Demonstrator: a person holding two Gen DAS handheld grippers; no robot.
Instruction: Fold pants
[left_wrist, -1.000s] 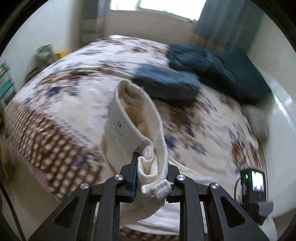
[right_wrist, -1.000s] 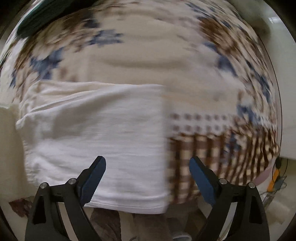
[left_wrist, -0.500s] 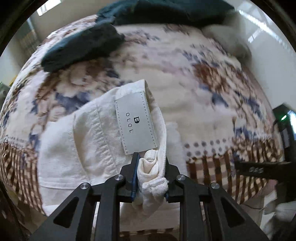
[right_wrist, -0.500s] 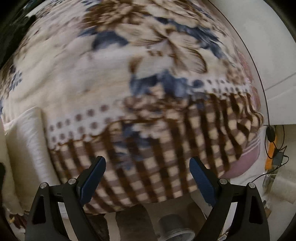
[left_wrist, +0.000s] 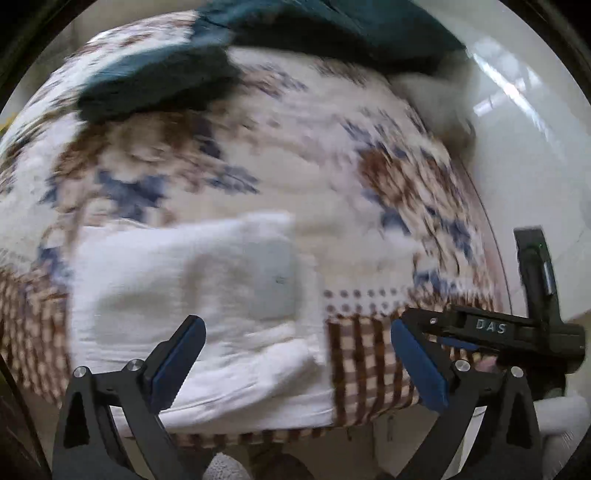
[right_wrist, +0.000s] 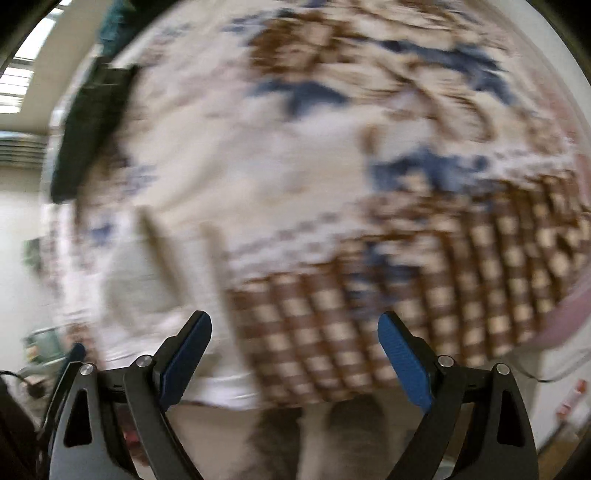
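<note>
The cream-white pants (left_wrist: 199, 295) lie folded in a flat rectangle on the floral blanket near the bed's front edge. My left gripper (left_wrist: 295, 354) is open and empty, just in front of and above the folded pants. The pants also show blurred at the lower left of the right wrist view (right_wrist: 147, 280). My right gripper (right_wrist: 295, 350) is open and empty over the checked border of the blanket. It also shows at the right in the left wrist view (left_wrist: 480, 328).
A floral blanket (left_wrist: 258, 166) with a brown checked border (right_wrist: 406, 302) covers the bed. Dark teal folded clothes (left_wrist: 155, 81) and a larger teal pile (left_wrist: 332, 29) lie at the far side. White wall (left_wrist: 524, 166) stands to the right.
My left gripper has opened and let go of the pants' waistband; the pants now lie flat and folded. Both views swung and are blurred with motion. My right gripper stays open.
</note>
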